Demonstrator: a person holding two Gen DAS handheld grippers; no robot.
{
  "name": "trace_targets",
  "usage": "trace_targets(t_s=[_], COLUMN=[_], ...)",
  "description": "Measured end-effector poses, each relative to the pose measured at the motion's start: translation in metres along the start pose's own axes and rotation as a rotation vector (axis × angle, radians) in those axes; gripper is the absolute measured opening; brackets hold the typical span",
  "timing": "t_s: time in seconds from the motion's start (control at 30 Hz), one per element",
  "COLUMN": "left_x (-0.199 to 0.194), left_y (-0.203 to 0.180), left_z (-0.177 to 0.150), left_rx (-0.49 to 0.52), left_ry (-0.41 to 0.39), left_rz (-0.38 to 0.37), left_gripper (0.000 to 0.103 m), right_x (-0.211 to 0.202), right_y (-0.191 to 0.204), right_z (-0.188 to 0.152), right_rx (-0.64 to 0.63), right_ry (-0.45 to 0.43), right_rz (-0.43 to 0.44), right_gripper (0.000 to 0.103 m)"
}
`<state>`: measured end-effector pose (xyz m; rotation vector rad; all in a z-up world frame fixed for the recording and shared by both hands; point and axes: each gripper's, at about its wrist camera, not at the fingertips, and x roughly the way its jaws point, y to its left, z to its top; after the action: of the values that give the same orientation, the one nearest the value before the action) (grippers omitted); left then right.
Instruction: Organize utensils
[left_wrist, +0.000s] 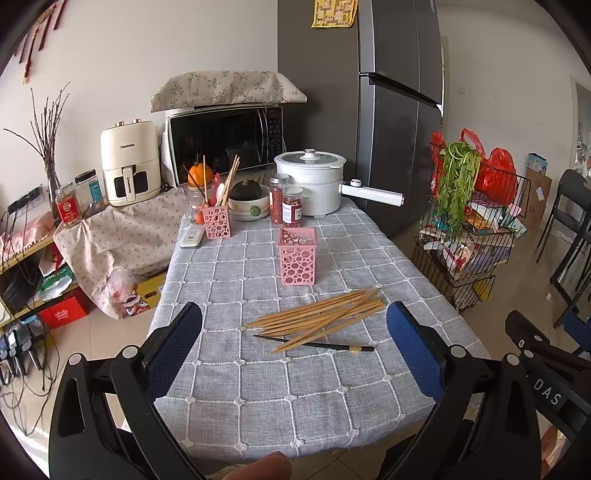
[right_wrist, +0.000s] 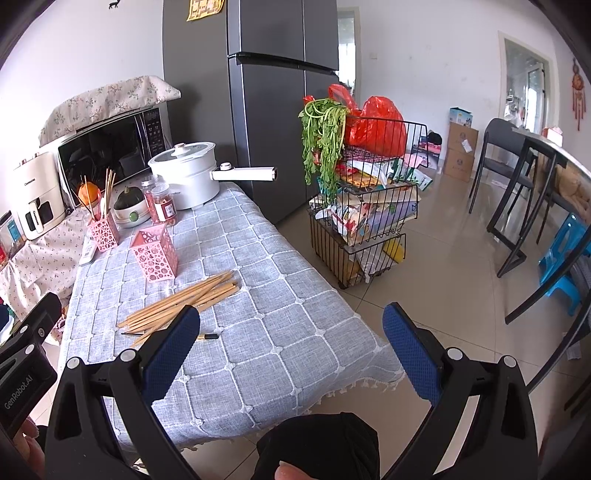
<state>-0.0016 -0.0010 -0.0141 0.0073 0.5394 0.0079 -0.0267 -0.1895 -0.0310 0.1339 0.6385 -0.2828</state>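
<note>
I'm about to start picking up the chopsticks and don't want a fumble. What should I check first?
1. Left gripper open: ok.
2. Right gripper open: ok.
3. Near pink holder upright, looks empty: ok.
4. Wooden chopsticks within reach, unobstructed: ok.
5. Chopsticks separated for a single pick: not ok, they overlap in a pile.
6. Black chopstick free: not ok, a wooden one crosses it.

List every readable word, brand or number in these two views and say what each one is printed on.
"CHANGHONG": front of the cream air fryer, also on its drawer handle.
"DAS": label on the right tongs, seen at the left view's edge.
"GenRobot.AI": body of the left tongs, seen in the right view.
Too small or blurred to read: jar labels, microwave panel, yellow fridge sheet, red-lidded jar.
</note>
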Motion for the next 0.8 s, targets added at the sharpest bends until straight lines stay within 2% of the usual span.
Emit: trace_targets(t_s=[0.53,0.63,0.7,0.77,0.8], left_x=[0.007,0.028,0.051,0.076,0.089], left_y=[0.002,-0.002,-0.011,-0.025,-0.035], left_z=[-0.005,-0.004,-0.001,-0.002,-0.004], left_rx=[0.009,0.057,0.126,0.219,0.285], left_ry=[0.018,0.089,0.169,0.250,0.290], left_rz=[0.001,-0.027,-0.066,-0.134,-0.193], left_gripper=[0.096,0.096,0.096,0.096,0.096], right_x=[0.002,0.010,0.017,0.027,0.034], right_y=[-0.002,-0.012,-0.023,-0.037,-0.043], right_z=[-0.001,-0.002,-0.002,-0.002,-0.002], right_rx=[0.010,0.055,0.104,0.170,0.202], right_ry=[0.009,0.037,0.059,0.085,0.103], right_rz=[0.000,0.016,0.050,0.097,0.123], right_gripper=[0.097,0.097,0.097,0.097,0.097])
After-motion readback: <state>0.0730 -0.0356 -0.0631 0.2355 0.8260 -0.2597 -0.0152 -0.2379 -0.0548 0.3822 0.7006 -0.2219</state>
